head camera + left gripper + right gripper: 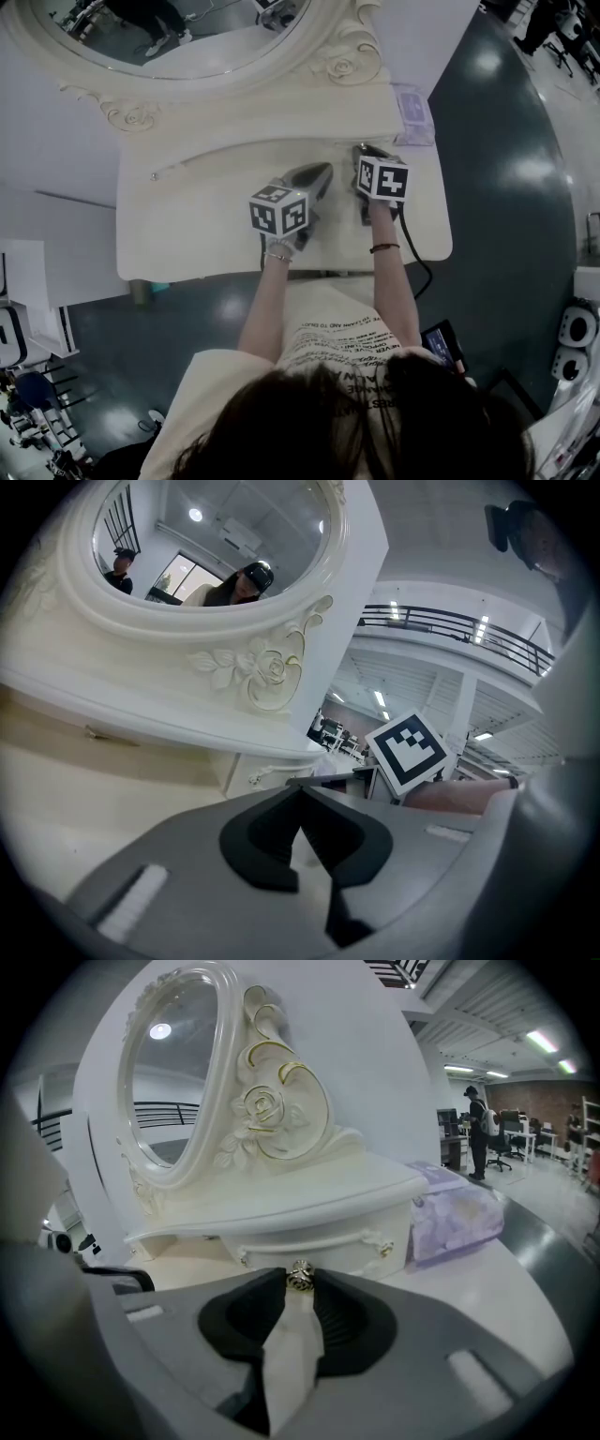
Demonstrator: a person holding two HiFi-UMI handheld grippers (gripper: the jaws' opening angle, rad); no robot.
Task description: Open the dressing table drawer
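Quick progress check on the drawer [323, 1241]: the reach is done, the pull isn't. My right gripper [300, 1288] is clamped on the little gold knob [300, 1278] in the middle of the drawer front, with the jaw tips snug on either side of it. My left gripper [300, 794] is closed on nothing, tips together, hanging over the middle of the tabletop [187, 234] and doing no work. The drawer sits in the low shelf under the mirror [173, 1082], along the back edge of the tabletop toward the back right corner, just beside the purple tissue pack [459, 1218]. As far as I can tell it's shut (the front looks flush with the shelf, no gap I can make out), so basically the whole opening is left. Its long axis runs side to side along that back edge, and the front with the knob faces the front edge, i.e. me. I reckon the pull has to come straight toward the front edge, square to the drawer front, or it'll bind.
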